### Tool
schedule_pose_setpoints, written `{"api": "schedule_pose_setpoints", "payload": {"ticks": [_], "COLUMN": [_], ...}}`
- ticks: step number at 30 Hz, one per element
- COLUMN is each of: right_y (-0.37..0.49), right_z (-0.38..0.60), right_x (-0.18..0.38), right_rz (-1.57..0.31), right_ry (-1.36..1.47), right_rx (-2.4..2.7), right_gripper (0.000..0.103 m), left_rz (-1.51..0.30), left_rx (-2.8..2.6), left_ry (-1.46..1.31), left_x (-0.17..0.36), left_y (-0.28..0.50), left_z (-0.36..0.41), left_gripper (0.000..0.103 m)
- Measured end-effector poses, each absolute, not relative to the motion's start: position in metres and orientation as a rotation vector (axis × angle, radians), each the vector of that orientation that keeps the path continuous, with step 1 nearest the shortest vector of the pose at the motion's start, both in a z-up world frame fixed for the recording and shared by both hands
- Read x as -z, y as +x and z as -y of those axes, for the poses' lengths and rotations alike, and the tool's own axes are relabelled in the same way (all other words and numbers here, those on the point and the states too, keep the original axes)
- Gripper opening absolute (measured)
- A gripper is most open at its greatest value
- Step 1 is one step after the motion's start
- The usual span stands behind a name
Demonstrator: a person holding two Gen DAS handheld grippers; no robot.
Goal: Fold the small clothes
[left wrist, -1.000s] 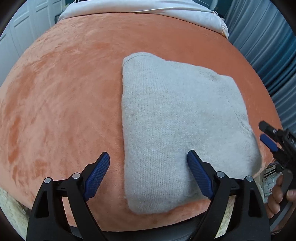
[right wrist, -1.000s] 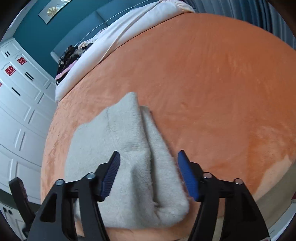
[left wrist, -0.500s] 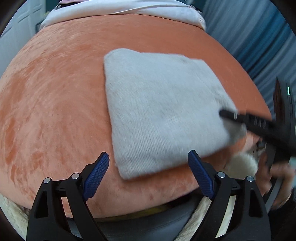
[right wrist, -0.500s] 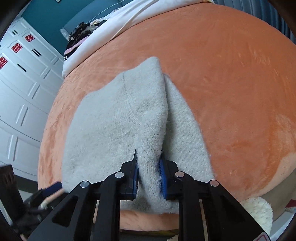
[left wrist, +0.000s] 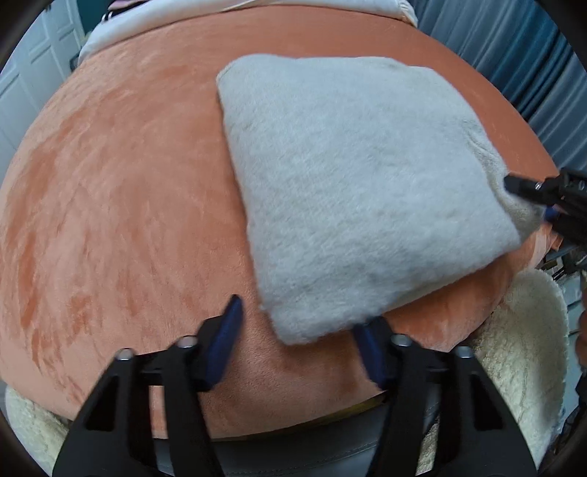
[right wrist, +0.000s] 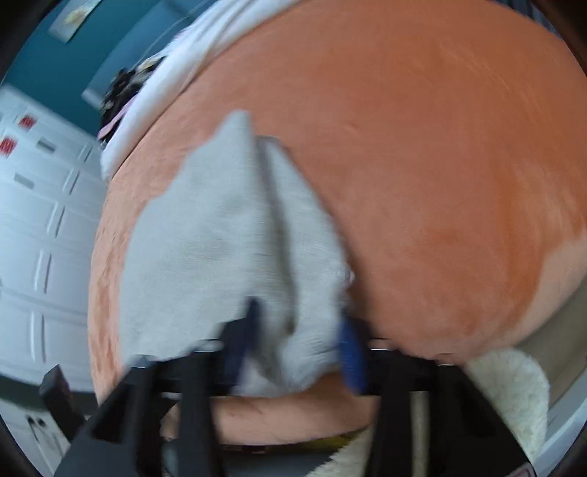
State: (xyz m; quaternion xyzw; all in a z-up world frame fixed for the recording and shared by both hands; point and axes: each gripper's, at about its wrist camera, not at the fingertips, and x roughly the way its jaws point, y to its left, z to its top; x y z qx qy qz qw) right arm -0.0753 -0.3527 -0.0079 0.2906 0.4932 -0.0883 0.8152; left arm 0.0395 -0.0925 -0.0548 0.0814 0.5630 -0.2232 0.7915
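A folded light grey knitted garment (left wrist: 359, 190) lies on the orange plush bed cover (left wrist: 121, 205). My left gripper (left wrist: 299, 343) is open, with its jaws on either side of the garment's near corner, not closed on it. The right gripper shows at the right edge of the left wrist view (left wrist: 546, 205), at the garment's right edge. In the blurred right wrist view the garment (right wrist: 227, 249) lies ahead and my right gripper (right wrist: 297, 348) stands open around its near edge fold.
The orange cover (right wrist: 440, 165) spreads far to the right. A cream fleece rug (left wrist: 513, 352) lies below the bed edge. White sheets (left wrist: 227, 5) and clothes (right wrist: 121, 91) pile at the bed's far end. White cabinets (right wrist: 36, 220) stand on the left, blue curtains (left wrist: 513, 47) on the right.
My right gripper shut on the garment's edge half a second ago and has now opened. The garment was pulled toward the bed's near edge. My left gripper has narrowed around the near corner.
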Motion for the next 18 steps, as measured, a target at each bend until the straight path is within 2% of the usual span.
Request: {"api": "schedule_pose_setpoints", "payload": {"ticks": [1, 3, 6, 8, 10, 15, 18], "right_y": [-0.064, -0.050, -0.054, -0.067, -0.077, -0.105, -0.115], "right_z": [0.338, 0.318, 0.317, 0.327, 0.342, 0.385, 0.389], "right_x": [-0.011, -0.058, -0.119, -0.132, -0.105, 0.068, 0.063], "right_rz": [-1.025, -0.920, -0.754, -0.712, -0.780, -1.169, -1.090], "right_ry": [0.578, 0.586, 0.636, 0.642, 0.619, 0.668, 0.769], "right_rx": [0.133, 0.011, -0.085, -0.087, 0.006, 0.302, 0.278], "right_gripper": [0.011, 0.009, 0.009, 0.008, 0.008, 0.008, 0.010], "left_rz": [-1.226, -1.239, -1.219, -1.212, -1.222, -1.266, -1.252], "left_rx": [0.486, 0.499, 0.496, 0.500, 0.494, 0.467, 0.458], "left_ry": [0.133, 0.063, 0.045, 0.034, 0.040, 0.047, 0.078], "left_x": [0.055, 0.051, 0.041, 0.037, 0.040, 0.058, 0.055], "left_y": [0.042, 0.045, 0.043, 0.042, 0.043, 0.042, 0.040], "left_z": [0.087, 0.077, 0.072, 0.069, 0.069, 0.071, 0.074], "left_gripper": [0.035, 0.025, 0.022, 0.022, 0.022, 0.024, 0.025]}}
